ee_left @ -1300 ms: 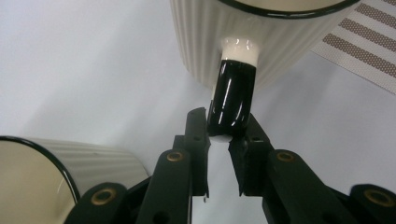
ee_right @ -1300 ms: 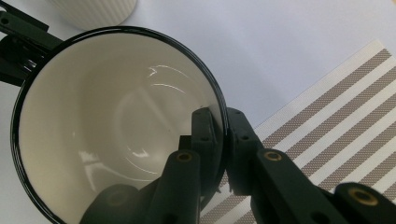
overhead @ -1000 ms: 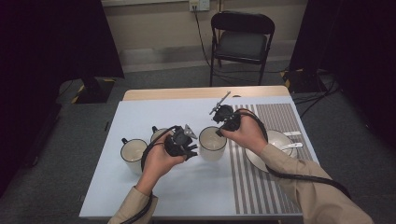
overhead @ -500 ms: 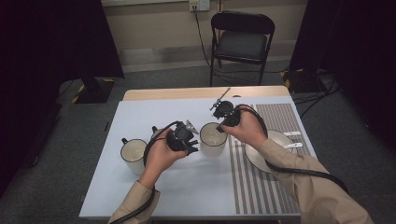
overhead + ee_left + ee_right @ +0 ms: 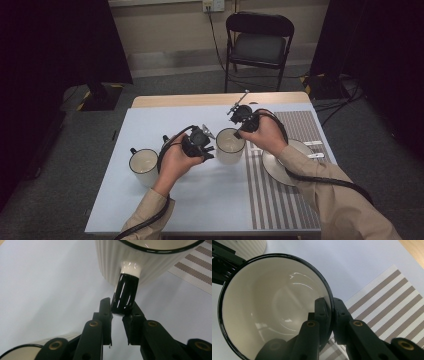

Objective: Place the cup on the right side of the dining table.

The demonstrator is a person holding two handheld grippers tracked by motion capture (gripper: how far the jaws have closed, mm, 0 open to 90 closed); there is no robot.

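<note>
A cream ribbed mug (image 5: 229,146) with a black rim and black handle (image 5: 124,296) sits at the table's middle, beside the striped placemat (image 5: 280,200). My left gripper (image 5: 211,149) comes at it from the left and is shut on the handle, jaws pinching its lower end (image 5: 117,312). My right gripper (image 5: 241,131) reaches from the far right side and is shut on the rim (image 5: 329,307), one jaw inside the mug (image 5: 274,305), one outside. Whether the mug rests on the mat or hangs just above it I cannot tell.
A second cream mug (image 5: 144,165) stands at the left, and a third (image 5: 167,142) is half hidden behind my left hand. A grey plate (image 5: 272,167) lies on the placemat with cutlery (image 5: 314,145) beside it. A folding chair (image 5: 257,47) stands beyond the table.
My left hand and its gripper have edged slightly away from the person toward the mug's handle. The right hand and the mug have barely moved.
</note>
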